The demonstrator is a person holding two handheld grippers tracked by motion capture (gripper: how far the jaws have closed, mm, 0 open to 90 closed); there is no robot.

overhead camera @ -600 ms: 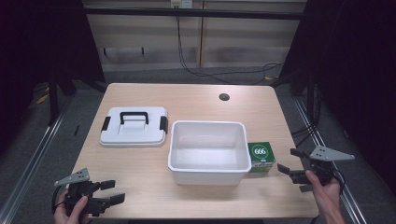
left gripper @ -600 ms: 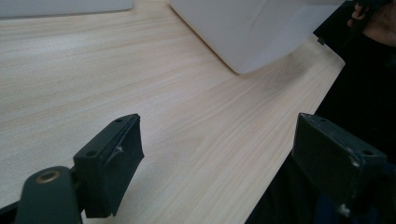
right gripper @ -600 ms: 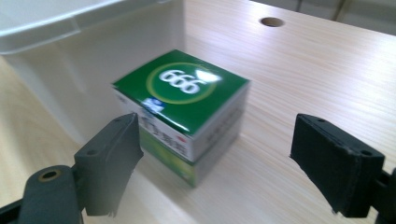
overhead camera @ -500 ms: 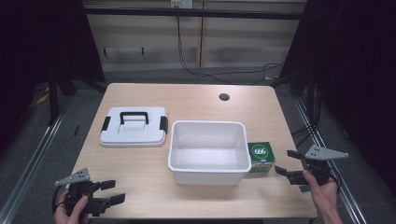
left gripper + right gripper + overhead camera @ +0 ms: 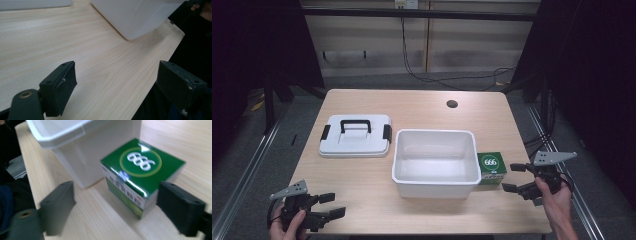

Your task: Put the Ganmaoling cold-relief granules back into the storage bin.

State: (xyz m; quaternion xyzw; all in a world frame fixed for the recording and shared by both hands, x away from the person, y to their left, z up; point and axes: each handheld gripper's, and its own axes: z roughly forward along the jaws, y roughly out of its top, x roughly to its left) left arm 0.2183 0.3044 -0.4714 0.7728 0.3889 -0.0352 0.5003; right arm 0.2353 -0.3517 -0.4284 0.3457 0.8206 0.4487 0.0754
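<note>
Beside white bin (image 5: 435,162), right tool (image 5: 514,178) open, empty; green box (image 5: 490,168) print blurred, probably "666".

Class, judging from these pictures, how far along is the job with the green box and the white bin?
Done: the lid lies off, beside the open white bin. In hand: the right gripper, jaws open, is lined up on the green box, not yet gripping it. Left: grasping the box, probably binning it. The left gripper hangs open at the table's near edge.

Tub (image 5: 435,162) sits centre frame on the table (image 5: 412,107). Lid (image 5: 355,136) lies just left of it, toward upper left. Box (image 5: 490,168) stands against the tub's right wall. Right gripper (image 5: 515,178) just right of the box; left gripper (image 5: 331,205) at lower left.
</note>
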